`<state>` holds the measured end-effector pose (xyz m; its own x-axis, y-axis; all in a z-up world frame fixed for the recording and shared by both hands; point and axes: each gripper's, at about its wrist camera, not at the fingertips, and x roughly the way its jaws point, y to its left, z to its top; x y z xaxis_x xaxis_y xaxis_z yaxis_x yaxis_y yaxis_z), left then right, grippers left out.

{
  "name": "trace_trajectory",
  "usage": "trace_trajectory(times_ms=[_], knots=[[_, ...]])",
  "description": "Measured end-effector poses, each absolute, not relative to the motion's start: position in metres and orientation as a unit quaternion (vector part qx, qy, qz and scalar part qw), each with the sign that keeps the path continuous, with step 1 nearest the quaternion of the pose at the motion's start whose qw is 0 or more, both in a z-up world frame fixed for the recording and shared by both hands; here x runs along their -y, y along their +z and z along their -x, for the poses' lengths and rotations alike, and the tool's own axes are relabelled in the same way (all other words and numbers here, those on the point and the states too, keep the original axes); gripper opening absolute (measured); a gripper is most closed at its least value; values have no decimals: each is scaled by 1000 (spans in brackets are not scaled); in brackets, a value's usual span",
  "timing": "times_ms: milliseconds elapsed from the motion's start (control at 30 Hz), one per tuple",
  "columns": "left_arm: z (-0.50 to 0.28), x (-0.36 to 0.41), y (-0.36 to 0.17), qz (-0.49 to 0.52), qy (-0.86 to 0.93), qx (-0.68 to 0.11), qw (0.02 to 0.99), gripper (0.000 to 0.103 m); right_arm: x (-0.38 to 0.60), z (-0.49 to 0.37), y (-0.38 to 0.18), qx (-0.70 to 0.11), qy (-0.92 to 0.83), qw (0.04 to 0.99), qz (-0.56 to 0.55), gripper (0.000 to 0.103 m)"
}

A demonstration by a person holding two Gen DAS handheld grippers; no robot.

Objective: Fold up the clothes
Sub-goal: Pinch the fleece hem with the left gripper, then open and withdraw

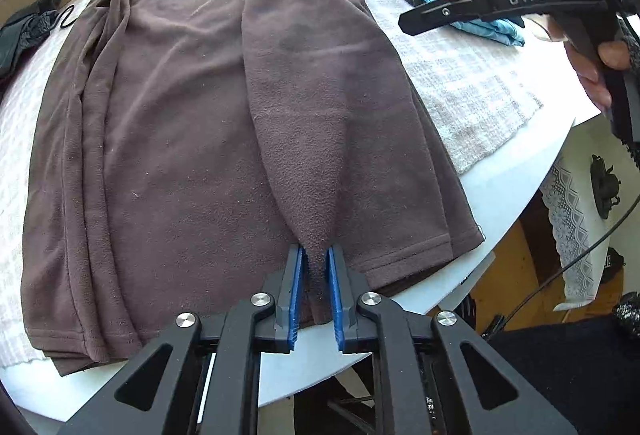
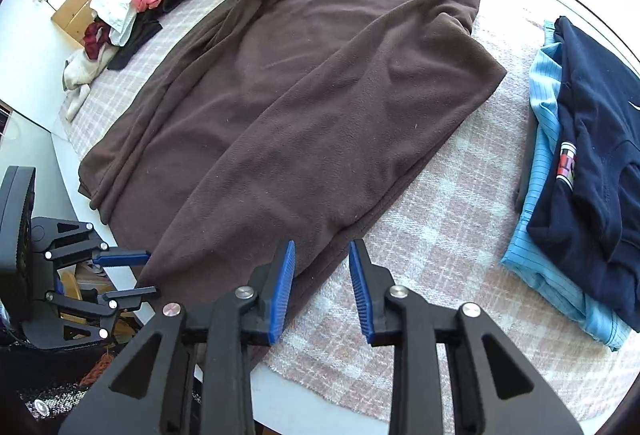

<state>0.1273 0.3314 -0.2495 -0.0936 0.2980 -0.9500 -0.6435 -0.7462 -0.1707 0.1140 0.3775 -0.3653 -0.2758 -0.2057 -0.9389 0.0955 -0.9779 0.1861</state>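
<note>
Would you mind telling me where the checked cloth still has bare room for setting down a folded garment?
The widest free patch of checked cloth lies between the brown fleece and the folded stack. A narrower strip runs between the fleece and the unfolded pile. That pile's corner is crowded.

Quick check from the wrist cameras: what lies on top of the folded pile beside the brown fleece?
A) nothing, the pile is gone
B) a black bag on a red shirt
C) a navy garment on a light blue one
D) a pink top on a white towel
C: a navy garment lies on a light blue one, to the right of the brown fleece.
</note>
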Motion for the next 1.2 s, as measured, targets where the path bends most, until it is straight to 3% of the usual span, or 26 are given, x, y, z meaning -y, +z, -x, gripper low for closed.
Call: trace_trajectory(times_ms=[33, 100, 167, 233, 333, 533, 1000, 1200], knots=[[-126, -333, -248, 591, 728, -138, 318, 34, -376, -114, -369, 46, -796, 92, -596, 28], [-124, -335, -242, 591, 740, -115, 301, 46, -378, -113, -374, 51, -794, 86, -600, 28], [-122, -338, -235, 584, 755, -96, 281, 52, -379, -112, -376, 57, -793, 81, -601, 28], [-117, -343, -231, 587, 768, -94, 239, 69, -379, -112, -377, 62, -794, 79, -599, 28], [-110, -353, -230, 605, 766, -100, 193, 69, -381, -110, -374, 68, -798, 80, -594, 29], [-113, -354, -220, 591, 776, -49, 214, 69, -383, -109, -381, 87, -790, 94, -600, 33], [-100, -281, -235, 626, 752, -70, 195, 69, -363, -112, -404, 117, -767, 112, -621, 33], [-105, -280, -243, 638, 737, -62, 212, 69, -338, -112, -410, 67, -773, 133, -617, 33]])
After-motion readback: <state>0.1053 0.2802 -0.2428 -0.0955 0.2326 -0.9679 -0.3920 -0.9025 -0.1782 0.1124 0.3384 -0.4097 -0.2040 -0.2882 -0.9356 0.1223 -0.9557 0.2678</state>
